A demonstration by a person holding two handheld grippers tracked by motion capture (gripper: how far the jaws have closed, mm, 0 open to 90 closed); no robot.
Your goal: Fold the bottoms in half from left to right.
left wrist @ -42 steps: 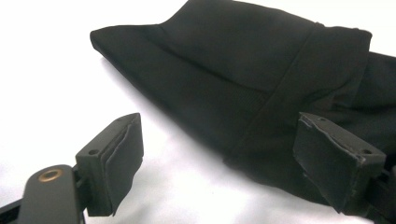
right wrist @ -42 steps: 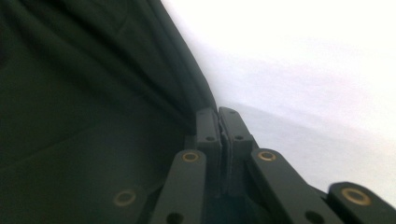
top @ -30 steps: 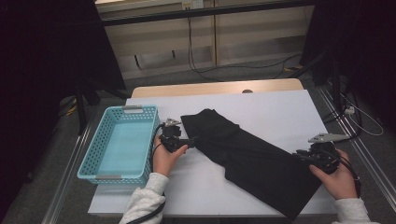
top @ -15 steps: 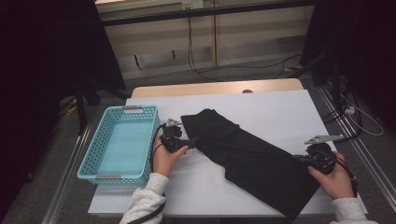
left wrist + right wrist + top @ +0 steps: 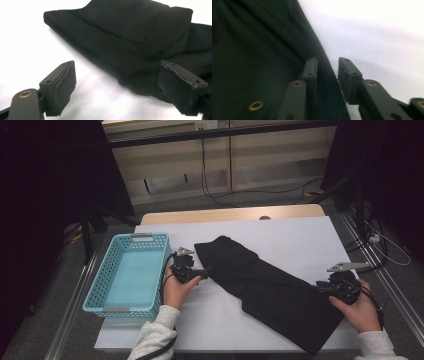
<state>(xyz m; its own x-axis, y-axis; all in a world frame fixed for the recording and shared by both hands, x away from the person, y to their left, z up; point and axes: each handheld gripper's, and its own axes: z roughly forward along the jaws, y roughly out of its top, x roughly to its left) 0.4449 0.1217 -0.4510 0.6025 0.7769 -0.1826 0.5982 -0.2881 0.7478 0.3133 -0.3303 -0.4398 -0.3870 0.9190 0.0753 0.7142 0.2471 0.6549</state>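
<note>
White table (image 5: 300, 235) — black folded trousers (image 5: 270, 290), long axis diagonal between both hands. Left gripper (image 5: 117, 87) wide open at near end; right gripper (image 5: 327, 75), jaws just parting, straddling cloth edge — nothing pinched.

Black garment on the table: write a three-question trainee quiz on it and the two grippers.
1. True or false: the left gripper is wide open at the black garment's edge.
2. Which is beside the left hand? A) red bucket B) blue basket C) cardboard box
3. What lies between the right gripper's jaws?

Key: 1 true; 2 B; 3 the garment's edge, with the jaws just opening.
</note>
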